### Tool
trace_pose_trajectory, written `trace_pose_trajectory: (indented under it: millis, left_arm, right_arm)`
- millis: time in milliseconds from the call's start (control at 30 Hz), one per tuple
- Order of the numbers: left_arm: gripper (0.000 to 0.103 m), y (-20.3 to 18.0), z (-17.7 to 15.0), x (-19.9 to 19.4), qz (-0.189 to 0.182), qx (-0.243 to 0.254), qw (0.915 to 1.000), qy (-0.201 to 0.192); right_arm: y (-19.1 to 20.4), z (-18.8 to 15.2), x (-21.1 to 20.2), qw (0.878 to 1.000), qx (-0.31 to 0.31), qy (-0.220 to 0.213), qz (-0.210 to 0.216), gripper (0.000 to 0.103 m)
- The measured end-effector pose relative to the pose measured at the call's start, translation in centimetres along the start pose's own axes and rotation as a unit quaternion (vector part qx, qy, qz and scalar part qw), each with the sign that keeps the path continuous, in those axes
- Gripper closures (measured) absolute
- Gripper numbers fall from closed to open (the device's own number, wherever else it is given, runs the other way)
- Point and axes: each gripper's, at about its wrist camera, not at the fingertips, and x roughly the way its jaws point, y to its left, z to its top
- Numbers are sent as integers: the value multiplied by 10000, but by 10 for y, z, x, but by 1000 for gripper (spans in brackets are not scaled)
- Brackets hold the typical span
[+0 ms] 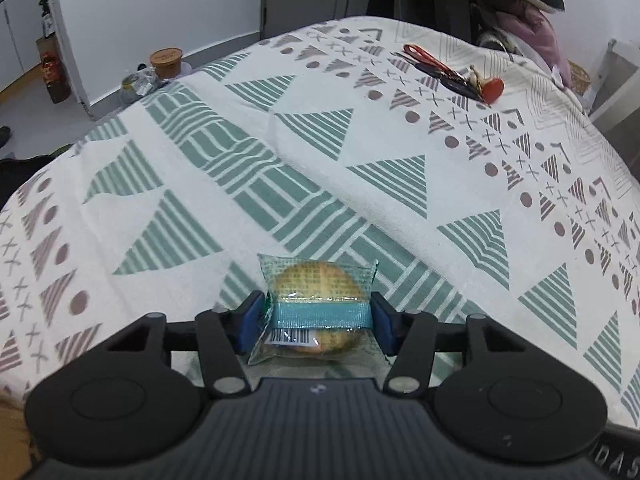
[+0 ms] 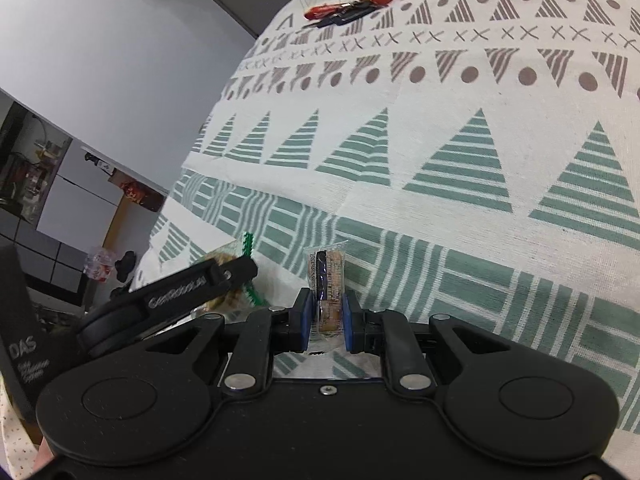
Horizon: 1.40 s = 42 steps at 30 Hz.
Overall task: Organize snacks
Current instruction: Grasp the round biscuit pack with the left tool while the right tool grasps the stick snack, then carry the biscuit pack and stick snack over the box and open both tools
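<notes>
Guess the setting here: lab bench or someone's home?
Likely a home room: a patterned tablecloth covers the table, keys with a red fob lie at its far end, and a lidded tub sits beyond.

Even, soft light; sharp focus; fisheye-bent edges.

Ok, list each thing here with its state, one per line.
Left tongs: shut on the round biscuit pack.
Round biscuit pack: sealed, gripped at both sides.
Right tongs: shut on the narrow snack pack.
Narrow snack pack: sealed, held upright.
Keys: lying on the tablecloth, untouched.
</notes>
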Motion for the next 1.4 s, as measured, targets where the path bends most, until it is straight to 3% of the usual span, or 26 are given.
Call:
trace_pose_trajectory:
  millis: [533,1067,1400]
  left_arm:
    - [48,41,-13,-93,133,-406,9980,-459]
    - [48,113,-52,-199,346,-1037,9904,-845]
    - [48,159,-74,-248,497,-1344,9849,-975]
  right_arm:
    - [41,-16,-32,9965,-699,-278,359,87]
    - [91,-60,-75,9855,-1508,-555,541,87]
    - [106,-78,-96,9834,-1588,-610,633,87]
